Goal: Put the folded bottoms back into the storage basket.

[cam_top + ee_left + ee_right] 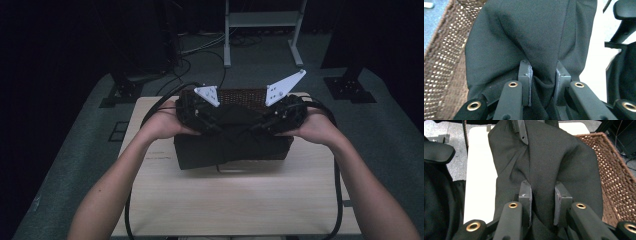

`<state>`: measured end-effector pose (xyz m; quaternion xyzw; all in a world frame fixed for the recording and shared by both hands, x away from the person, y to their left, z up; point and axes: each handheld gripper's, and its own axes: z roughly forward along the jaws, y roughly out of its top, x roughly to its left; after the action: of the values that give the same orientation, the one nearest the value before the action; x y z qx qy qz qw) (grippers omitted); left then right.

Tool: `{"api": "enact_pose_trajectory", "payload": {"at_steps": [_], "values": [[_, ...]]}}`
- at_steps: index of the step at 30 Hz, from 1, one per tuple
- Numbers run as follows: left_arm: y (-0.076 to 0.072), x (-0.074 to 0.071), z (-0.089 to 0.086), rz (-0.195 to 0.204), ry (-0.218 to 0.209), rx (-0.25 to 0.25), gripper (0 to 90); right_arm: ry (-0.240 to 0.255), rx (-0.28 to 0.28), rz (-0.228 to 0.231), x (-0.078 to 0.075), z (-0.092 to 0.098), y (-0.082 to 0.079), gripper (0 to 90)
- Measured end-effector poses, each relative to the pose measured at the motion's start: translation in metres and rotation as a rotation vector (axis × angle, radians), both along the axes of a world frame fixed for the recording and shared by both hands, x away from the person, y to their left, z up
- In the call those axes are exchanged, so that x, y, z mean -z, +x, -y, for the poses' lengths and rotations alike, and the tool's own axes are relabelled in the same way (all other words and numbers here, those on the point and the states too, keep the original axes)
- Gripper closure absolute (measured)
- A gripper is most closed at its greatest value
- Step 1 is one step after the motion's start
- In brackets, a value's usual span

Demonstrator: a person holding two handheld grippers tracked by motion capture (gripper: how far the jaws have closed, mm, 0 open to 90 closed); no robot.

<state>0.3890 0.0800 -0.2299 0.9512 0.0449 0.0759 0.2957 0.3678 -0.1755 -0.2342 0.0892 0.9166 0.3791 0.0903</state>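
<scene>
cloth [235, 142] is the thing i'm working, a dark piece of fabric held up between both tools just in front of the basket [243, 95], which i'll use as my reference. in the high view my left gripper [210, 117] and right gripper [272, 119] sit close together above the near edge of the basket, each pinching the top of the cloth, and the rest of it hangs and drapes down toward the table [240, 195] on my side of the basket. in the left gripper view a fold of the cloth [529, 42] runs down between the two jaws, which look clamped on it, with the woven basket [444, 57] off to one side. the right gripper view shows the same thing: a ridge of cloth [549, 165] caught between its jaws, the basket [614, 170] beside it, and the other tool's jaw biting the far end of the fabric. as i judge it, the picking up and gathering is done, since both ends are gripped and the cloth is bunched rather than spread flat. what is left, i think, is carrying it over the rim of the basket, lowering it in and letting go. the lower part resting in front of the basket may drag or catch on the rim, so it needs lifting clear first.
</scene>
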Motion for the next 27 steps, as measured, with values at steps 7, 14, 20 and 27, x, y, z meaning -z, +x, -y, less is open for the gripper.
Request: {"api": "enact_pose_trajectory", "payload": {"at_steps": [7,14,20,27], "values": [[0.007,-0.013,0.000,0.015,-0.003,-0.002,72.8,0.005,0.005,0.014,-0.014,0.001,0.008,71.9],[0.015,-0.024,-0.003,0.023,0.004,-0.015,72.8,-0.005,0.004,0.021,-0.025,-0.004,0.015,71.9],[0.024,-0.032,-0.005,0.033,0.010,-0.015,72.9,-0.009,0.005,0.031,-0.034,-0.007,0.024,71.9],[0.039,-0.040,-0.004,0.035,-0.004,-0.024,72.9,-0.009,0.021,0.038,-0.043,-0.006,0.035,71.8]]}}
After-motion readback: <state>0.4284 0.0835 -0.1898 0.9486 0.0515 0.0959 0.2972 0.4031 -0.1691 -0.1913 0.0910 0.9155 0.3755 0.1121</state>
